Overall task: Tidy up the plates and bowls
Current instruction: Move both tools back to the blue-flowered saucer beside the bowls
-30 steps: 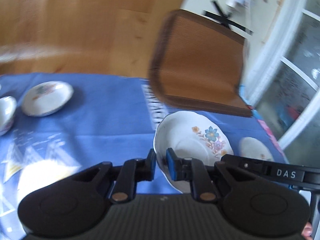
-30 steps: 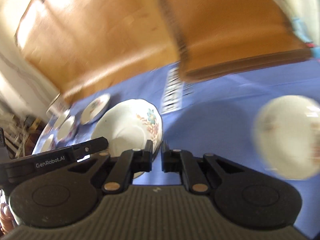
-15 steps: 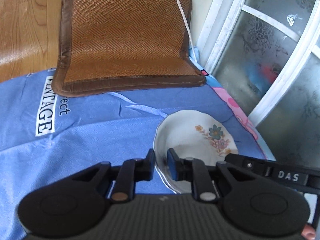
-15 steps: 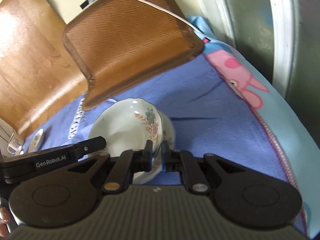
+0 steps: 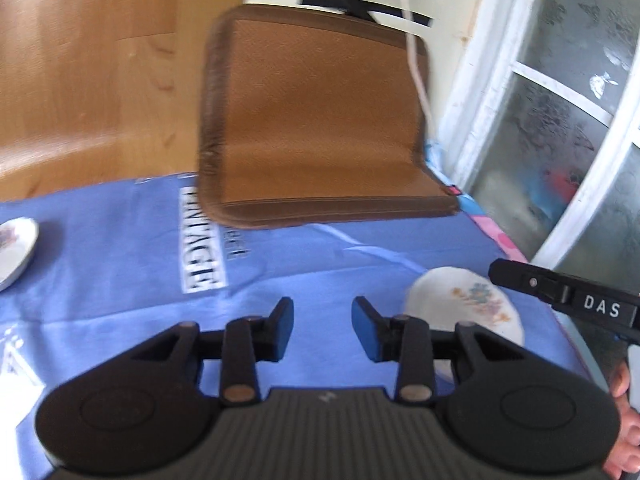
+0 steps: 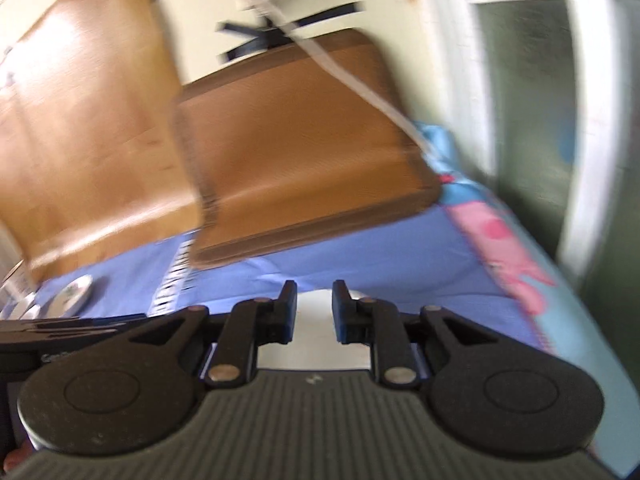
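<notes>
Left gripper [image 5: 322, 322]: its jaws have just been opening and now stand apart with nothing between them; only blue cloth shows in the gap.
Right gripper [image 6: 314, 308]: its jaws have just been opening too, to a narrow gap; something white lies under and behind the gap, but the pads do not press on it.
Floral bowl [image 5: 464, 304]: white with a flower pattern, resting on the cloth just right of the left gripper's right finger, near the cloth's right edge. It sits apart from both pads. In the right wrist view it is most likely the white patch behind the jaws [image 6: 314, 344], too hidden to read clearly.
Second dish [image 5: 14, 250]: small, white, with a floral centre, far off at the left edge of the left wrist view, well apart from the bowl. The right wrist view shows a blurred dish at far left [image 6: 74, 294].
Blue cloth [image 5: 120, 260]: covers the surface that carries the dishes, printed with white lettering; whether a tabletop lies under it I cannot tell.
Brown mat [image 5: 320, 120]: woven, with a darker border, lying at the far side of the cloth.
White cord [image 5: 416, 64]: crosses the mat's right corner.
Window [image 5: 560, 120]: white frame, frosted glass, on the right.
Person's fingers [image 5: 626, 420]: visible at the lower right edge of the left wrist view.
Sharpness: both views are motion-blurred.
</notes>
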### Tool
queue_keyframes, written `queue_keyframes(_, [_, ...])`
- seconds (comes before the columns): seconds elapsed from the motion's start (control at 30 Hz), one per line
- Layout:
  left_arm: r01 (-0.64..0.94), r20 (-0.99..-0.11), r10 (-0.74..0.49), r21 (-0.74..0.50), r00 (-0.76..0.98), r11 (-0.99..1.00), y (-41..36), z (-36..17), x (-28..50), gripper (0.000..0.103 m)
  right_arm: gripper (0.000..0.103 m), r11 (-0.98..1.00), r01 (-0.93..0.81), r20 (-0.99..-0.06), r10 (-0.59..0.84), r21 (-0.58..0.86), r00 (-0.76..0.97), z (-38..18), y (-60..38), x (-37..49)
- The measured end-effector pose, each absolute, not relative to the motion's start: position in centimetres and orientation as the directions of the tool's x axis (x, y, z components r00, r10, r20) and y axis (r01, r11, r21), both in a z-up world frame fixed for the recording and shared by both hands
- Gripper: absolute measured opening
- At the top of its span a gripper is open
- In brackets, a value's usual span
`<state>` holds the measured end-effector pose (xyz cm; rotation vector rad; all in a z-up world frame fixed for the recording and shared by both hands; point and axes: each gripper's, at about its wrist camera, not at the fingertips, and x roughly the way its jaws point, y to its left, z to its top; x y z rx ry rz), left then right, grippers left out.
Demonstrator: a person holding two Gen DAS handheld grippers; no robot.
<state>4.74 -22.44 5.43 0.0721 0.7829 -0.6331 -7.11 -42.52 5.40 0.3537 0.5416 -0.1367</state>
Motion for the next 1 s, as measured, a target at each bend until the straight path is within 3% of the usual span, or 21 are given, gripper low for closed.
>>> queue_keyframes(0.27, [0.324,-0.669,-0.318,-0.120,0.672,0.938,-10.0,4.2,6.8,0.033,0.023,0.939,-0.004,-0.608,0.226,0.344,0.762,4.8,-33.1,-0.6])
queue_keyframes(0.53, [0.078,-0.654,-0.073,-0.021,0.753,0.997,0.3,3.4,8.4,0.033,0.023,0.919,-0.152,-0.649,0.367,0.364,0.667,3.8,-22.7,4.3])
queue_keyframes(1.0, [0.010,-0.640,-0.054,-0.072,0.766,0.997,5.4,1.4,8.6,0.033,0.023,0.919,-0.216,-0.656,0.388,0.331,0.647,3.4,-15.8,5.6])
